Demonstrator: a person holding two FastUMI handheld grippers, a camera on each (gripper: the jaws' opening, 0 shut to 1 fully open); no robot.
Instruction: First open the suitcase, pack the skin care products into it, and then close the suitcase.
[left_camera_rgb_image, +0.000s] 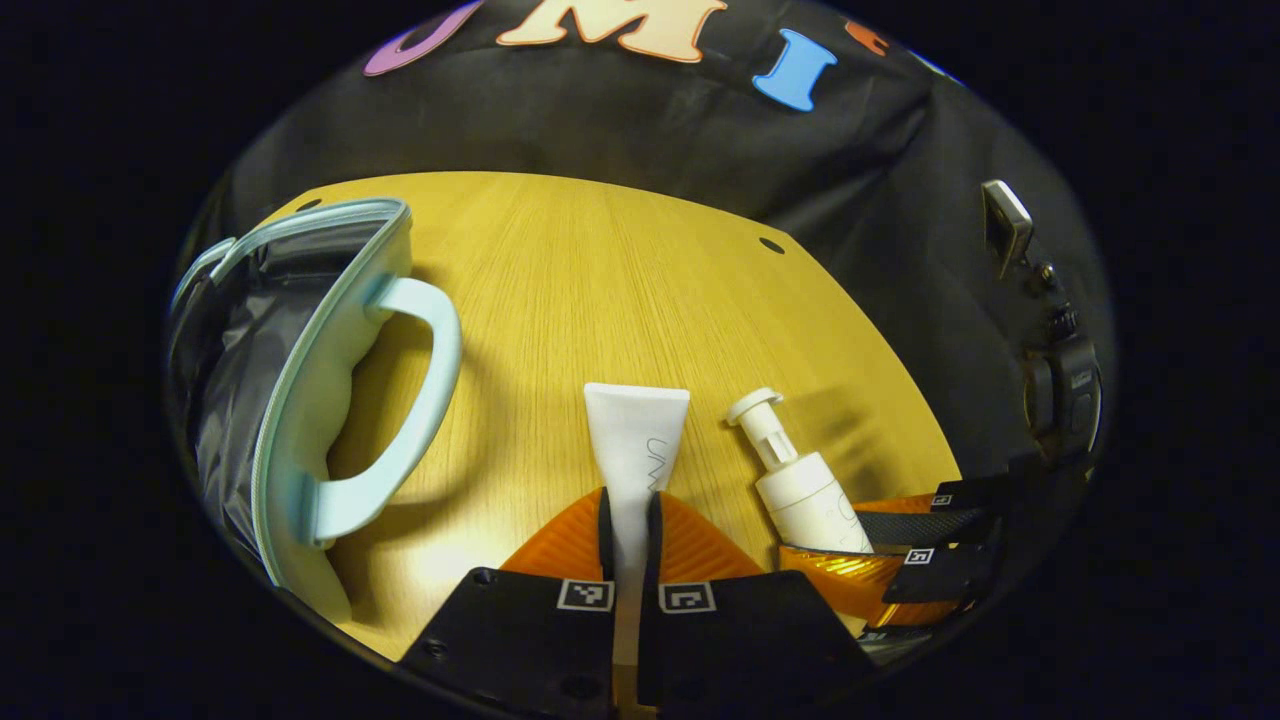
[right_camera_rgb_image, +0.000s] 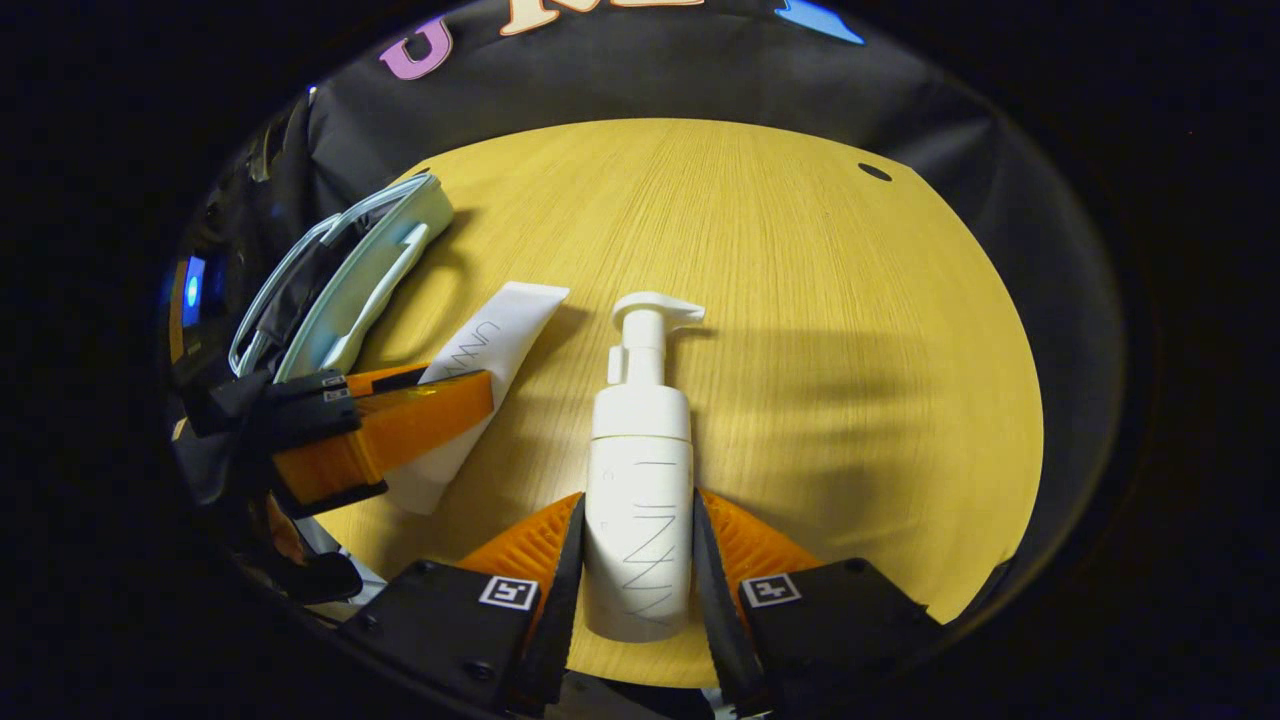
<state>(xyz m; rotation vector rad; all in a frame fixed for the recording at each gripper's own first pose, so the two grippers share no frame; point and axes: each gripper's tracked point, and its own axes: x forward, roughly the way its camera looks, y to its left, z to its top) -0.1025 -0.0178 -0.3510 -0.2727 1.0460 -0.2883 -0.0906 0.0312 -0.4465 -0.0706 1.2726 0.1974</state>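
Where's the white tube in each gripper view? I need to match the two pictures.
Left gripper view: the white tube is at bottom centre, pinched between the left gripper fingers.
Right gripper view: it lies left of centre, partly behind the left gripper.
Shared landmark: the pale blue suitcase, open at the left.

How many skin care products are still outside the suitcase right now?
2: the white tube clamped in the left gripper, the pump bottle clamped in the right gripper. The suitcase interior is partly hidden.

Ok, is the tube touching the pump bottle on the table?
Apart. The right gripper view shows bare wood between the tube and the pump bottle; the left gripper view shows the same gap.
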